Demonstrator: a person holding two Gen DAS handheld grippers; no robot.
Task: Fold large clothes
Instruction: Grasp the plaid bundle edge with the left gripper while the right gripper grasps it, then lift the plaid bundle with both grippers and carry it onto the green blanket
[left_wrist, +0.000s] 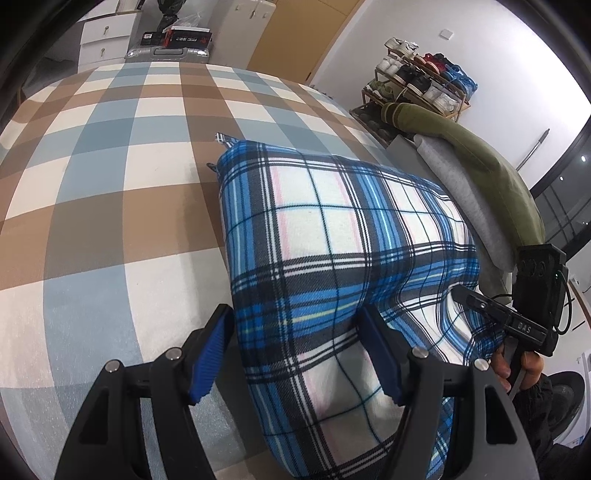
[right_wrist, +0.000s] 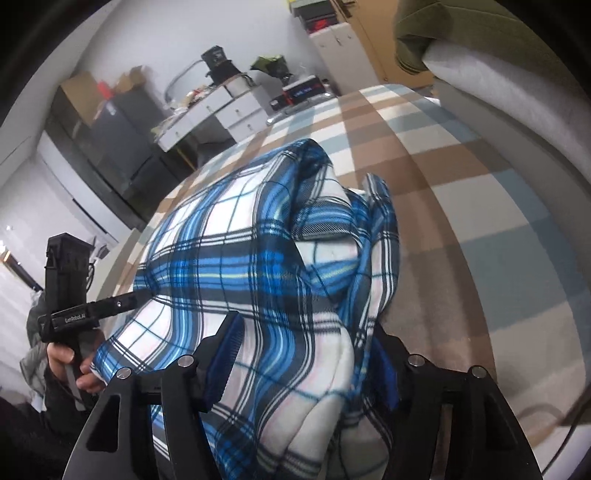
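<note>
a shoe rack (left_wrist: 421, 79) stood against the wall beyond the far corner of the bed (left_wrist: 110, 177), its shelves packed with shoes, mostly white and dark pairs. a white drawer unit (left_wrist: 105, 38) stood past the far end of the bed, with a dark box (left_wrist: 177, 37) on a case at the bed's foot; what the drawers held could not be told.

the bed's checked cover in brown, blue-grey and cream lay bare and flat over most of its width, left of the plaid cloth (left_wrist: 332, 240) in the left wrist view. along the opposite edge of the bed a grey cushion (left_wrist: 465, 192) and an olive one (left_wrist: 491, 162) were piled, close beside the plaid cloth.

the plaid cloth, blue, black and white, lay on the bed in a thick folded bundle, its near end raised between both claws. the left gripper (left_wrist: 295, 350) had its blue pads on either side of a wide fold, pressing into it. the right gripper (right_wrist: 306, 358) pinched a bunched, layered fold of the same cloth, its pads sunk into the fabric. a hand (right_wrist: 70, 365) held the left gripper's handle beside the bed's edge.
</note>
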